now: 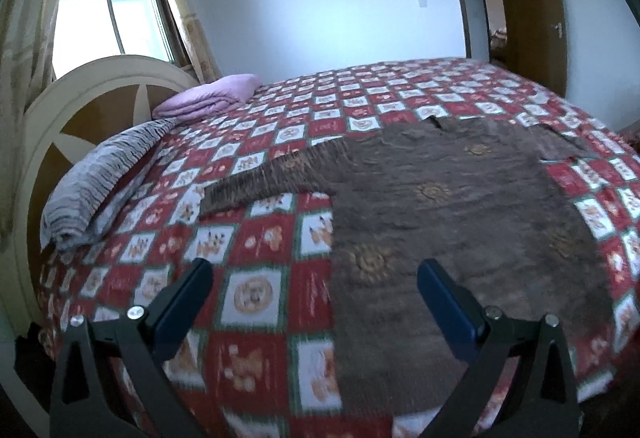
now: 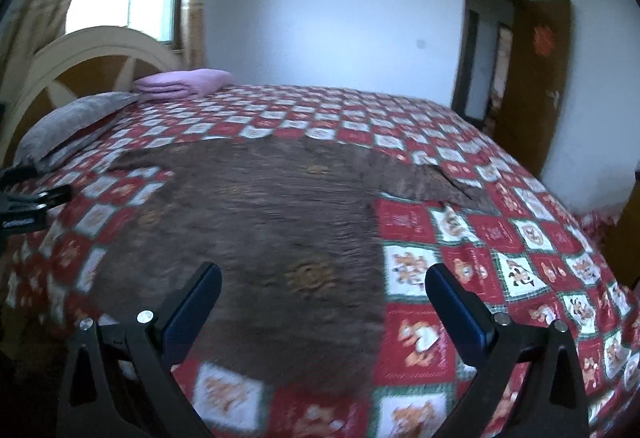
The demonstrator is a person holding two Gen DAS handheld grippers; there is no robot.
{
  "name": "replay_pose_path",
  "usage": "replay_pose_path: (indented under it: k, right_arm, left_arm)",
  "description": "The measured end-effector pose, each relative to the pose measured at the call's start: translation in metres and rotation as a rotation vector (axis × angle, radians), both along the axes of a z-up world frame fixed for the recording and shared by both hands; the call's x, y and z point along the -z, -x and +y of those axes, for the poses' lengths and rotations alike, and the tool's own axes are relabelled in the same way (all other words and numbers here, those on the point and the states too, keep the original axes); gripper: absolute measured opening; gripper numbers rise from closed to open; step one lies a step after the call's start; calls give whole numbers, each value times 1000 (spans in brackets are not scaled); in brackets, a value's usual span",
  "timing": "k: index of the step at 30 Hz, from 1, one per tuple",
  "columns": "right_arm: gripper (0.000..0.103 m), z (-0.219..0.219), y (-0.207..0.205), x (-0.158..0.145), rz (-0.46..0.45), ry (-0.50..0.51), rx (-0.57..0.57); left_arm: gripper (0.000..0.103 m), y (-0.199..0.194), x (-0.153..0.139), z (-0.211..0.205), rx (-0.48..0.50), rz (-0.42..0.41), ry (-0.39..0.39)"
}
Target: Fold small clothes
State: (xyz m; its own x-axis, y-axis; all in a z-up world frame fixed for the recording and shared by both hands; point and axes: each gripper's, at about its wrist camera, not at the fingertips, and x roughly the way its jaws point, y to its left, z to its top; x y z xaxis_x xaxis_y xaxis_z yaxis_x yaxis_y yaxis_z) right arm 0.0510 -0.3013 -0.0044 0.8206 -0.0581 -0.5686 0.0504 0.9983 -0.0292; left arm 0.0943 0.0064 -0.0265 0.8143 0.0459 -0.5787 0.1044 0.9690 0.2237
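A brown long-sleeved top [image 1: 448, 210] with gold round motifs lies spread flat on the bed, sleeves out to each side. It also shows in the right wrist view [image 2: 256, 222]. My left gripper [image 1: 316, 278] is open and empty, hovering above the top's near left edge. My right gripper [image 2: 324, 282] is open and empty, above the top's near right edge. The left gripper shows at the left edge of the right wrist view [image 2: 28, 206].
The bed has a red, white and green checked cover [image 1: 264, 238]. A grey striped pillow [image 1: 104, 178] and a folded lilac blanket [image 1: 208, 96] lie by the round headboard [image 1: 80, 110]. An open brown door [image 1: 536, 10] stands at the far right.
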Motion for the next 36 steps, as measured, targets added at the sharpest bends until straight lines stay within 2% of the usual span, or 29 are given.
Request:
replay_pose_path:
  k: [3,5,7,10,17,22,27,28,30,33,36]
  right_arm:
    - [93,-38,-27,6,38,-62,67]
    - [78,-68,-48,13,83,-91,115]
    - [75,-90,-64,20,112,-100,157]
    - [61,-125,-92,30,148,-88,215]
    - [60,-188,-180,51,218,-25,316]
    - [60,-215,-247,71,276,14,323]
    - [60,-244,-300,98,361,62,345]
    - [60,-252,-306,97,349,76,365]
    - [60,-279,-318,88,304,119,481]
    - [60,-316,-316,71,226,23,575]
    - [60,-327,-304,70,236,-74,538]
  left_arm:
    - [103,-31,7,-7,7,13,-21]
    - [103,-52,15,-14,10,31,-30]
    - [103,-72,23,-23,17,46,-28]
    - [103,-103,35,-36,22,65,-26]
    - [103,-163,60,-64,-1,56,-73]
    - [103,-195,78,-69,-38,109,-74]
    - [103,-211,98,-73,-66,180,-71]
    - [103,-213,100,-72,-70,196,-65]
    - [103,-215,101,-70,-79,210,-46]
    - [103,-217,103,-69,-82,227,-31]
    - [103,-217,104,-68,-78,230,-19]
